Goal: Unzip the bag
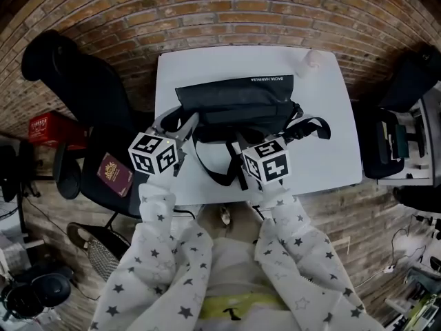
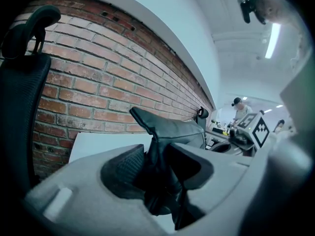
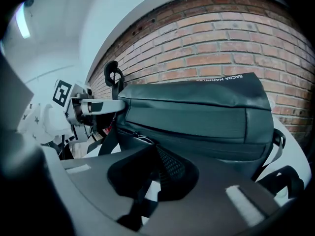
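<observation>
A white table stands before me against a brick wall; near its far right corner sits a small pale thing, too blurred to name; on my left a black office chair carries a dark red booklet on its seat; just beyond that chair lies a red box; another dark chair stands on my right; far off across the room stands a person in a cap.
</observation>
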The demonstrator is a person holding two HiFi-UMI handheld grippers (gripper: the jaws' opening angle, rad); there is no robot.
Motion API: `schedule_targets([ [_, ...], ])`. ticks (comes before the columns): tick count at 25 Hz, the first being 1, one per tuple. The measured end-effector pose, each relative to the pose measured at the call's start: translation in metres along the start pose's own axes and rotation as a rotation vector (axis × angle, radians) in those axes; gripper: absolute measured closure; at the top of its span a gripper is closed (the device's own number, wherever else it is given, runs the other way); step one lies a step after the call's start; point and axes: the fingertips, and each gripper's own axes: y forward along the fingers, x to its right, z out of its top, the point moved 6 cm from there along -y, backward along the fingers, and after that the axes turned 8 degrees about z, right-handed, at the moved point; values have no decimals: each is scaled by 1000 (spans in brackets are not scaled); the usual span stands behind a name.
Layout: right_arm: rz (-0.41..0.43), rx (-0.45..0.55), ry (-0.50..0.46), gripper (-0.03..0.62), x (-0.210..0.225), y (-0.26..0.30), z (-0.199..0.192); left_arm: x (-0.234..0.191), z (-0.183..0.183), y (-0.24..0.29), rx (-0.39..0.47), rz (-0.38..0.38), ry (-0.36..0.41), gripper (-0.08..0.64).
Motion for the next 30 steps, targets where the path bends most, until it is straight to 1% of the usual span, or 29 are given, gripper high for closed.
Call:
schedule_targets([
  [5, -33, 9, 12, 577, 6, -10, -1, 2, 0, -4, 17, 34, 23, 403],
  [17, -109, 31, 56, 575, 26, -34, -7, 2, 0, -7, 44, 82, 27, 403],
  [25, -154, 47, 84, 577, 39, -46, -10, 0, -1, -8, 53, 98, 28, 403],
  [30, -164, 50, 88, 577, 42, -47, -10, -1, -1, -8, 56, 107, 27, 403],
])
